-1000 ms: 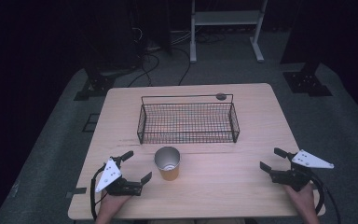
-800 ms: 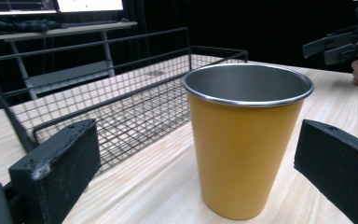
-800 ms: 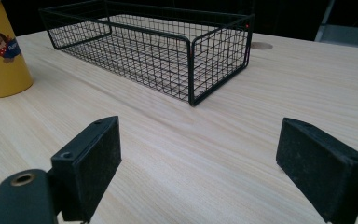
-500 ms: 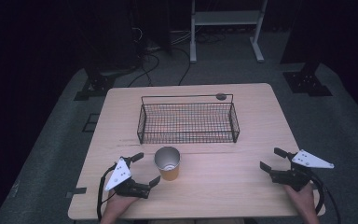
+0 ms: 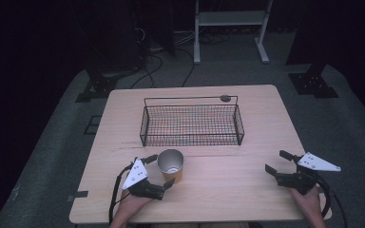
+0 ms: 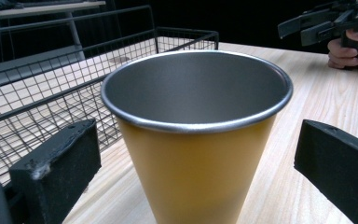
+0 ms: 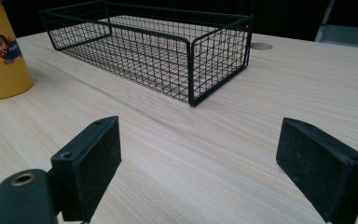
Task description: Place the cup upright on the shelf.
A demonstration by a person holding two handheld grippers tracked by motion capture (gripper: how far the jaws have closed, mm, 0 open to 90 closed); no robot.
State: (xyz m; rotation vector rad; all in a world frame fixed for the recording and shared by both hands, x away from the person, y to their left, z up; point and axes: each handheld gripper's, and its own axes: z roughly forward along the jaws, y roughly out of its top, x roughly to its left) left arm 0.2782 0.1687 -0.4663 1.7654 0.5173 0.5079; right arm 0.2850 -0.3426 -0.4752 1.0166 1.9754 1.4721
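A yellow cup (image 5: 171, 165) with a metal inside stands upright near the table's front, left of centre. My left gripper (image 5: 161, 169) is open, with one jaw on each side of the cup. In the left gripper view the cup (image 6: 196, 154) stands between the two black pads (image 6: 56, 168), with a gap on both sides. My right gripper (image 5: 275, 160) rests open at the front right with nothing between its jaws. In the right gripper view the gripper (image 7: 196, 158) points over bare wood, and the cup (image 7: 2, 56) shows a cartoon dog at far left.
A black wire basket (image 5: 145, 124) sits empty at the middle of the wooden table (image 5: 247, 190), just behind the cup. A small round hole (image 5: 225, 98) lies behind the basket. Dark floor, cables and stands surround the table.
My left gripper has moved right and forward, from beside the cup to straddling it with open jaws. The right gripper and the cup have stayed put.
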